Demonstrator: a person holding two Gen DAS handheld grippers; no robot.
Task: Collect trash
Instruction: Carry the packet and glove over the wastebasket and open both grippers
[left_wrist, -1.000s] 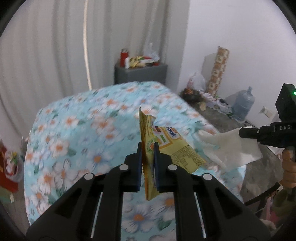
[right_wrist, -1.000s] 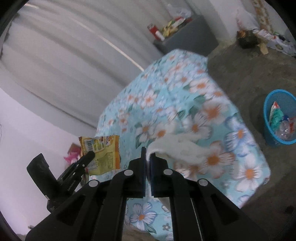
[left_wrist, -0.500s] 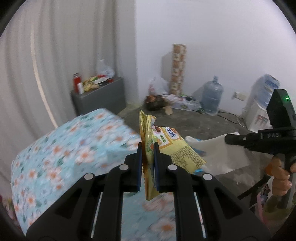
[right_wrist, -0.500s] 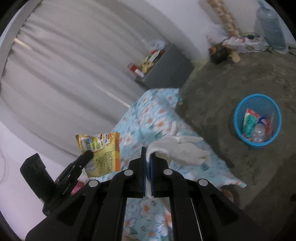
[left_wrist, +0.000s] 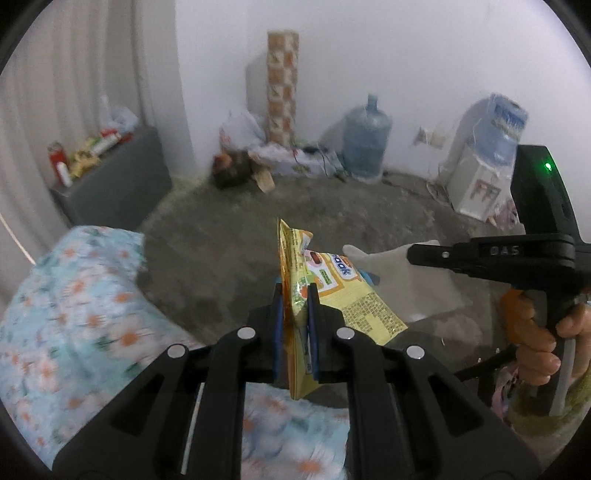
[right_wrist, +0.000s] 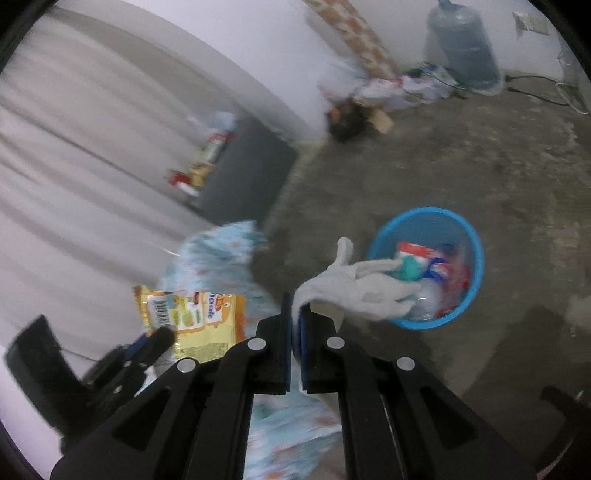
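Observation:
My left gripper (left_wrist: 295, 291) is shut on a yellow snack wrapper (left_wrist: 332, 291), which stands up between the blue pads and fans out to the right. The right gripper (right_wrist: 295, 306) is shut on the cuff of a white glove (right_wrist: 362, 284); its fingers hang out over a blue mesh bin (right_wrist: 469, 236) on the floor, which holds several wrappers and a plastic bottle. In the left wrist view the right gripper (left_wrist: 410, 254) comes in from the right with the glove (left_wrist: 399, 280). In the right wrist view the left gripper (right_wrist: 162, 336) shows at lower left with the wrapper (right_wrist: 199, 317).
A table with a blue flowered cloth (left_wrist: 66, 314) lies below and to the left. Across the concrete floor (left_wrist: 229, 229) stand a grey cabinet (left_wrist: 114, 188), a water jug (left_wrist: 365, 144), a water dispenser (left_wrist: 480, 177) and a patterned roll (left_wrist: 282, 85). A hand (left_wrist: 535, 336) grips the right handle.
Both grippers have swung right, off the flowered table and out over the floor. The blue bin has come close under the glove. Both grips are unchanged.

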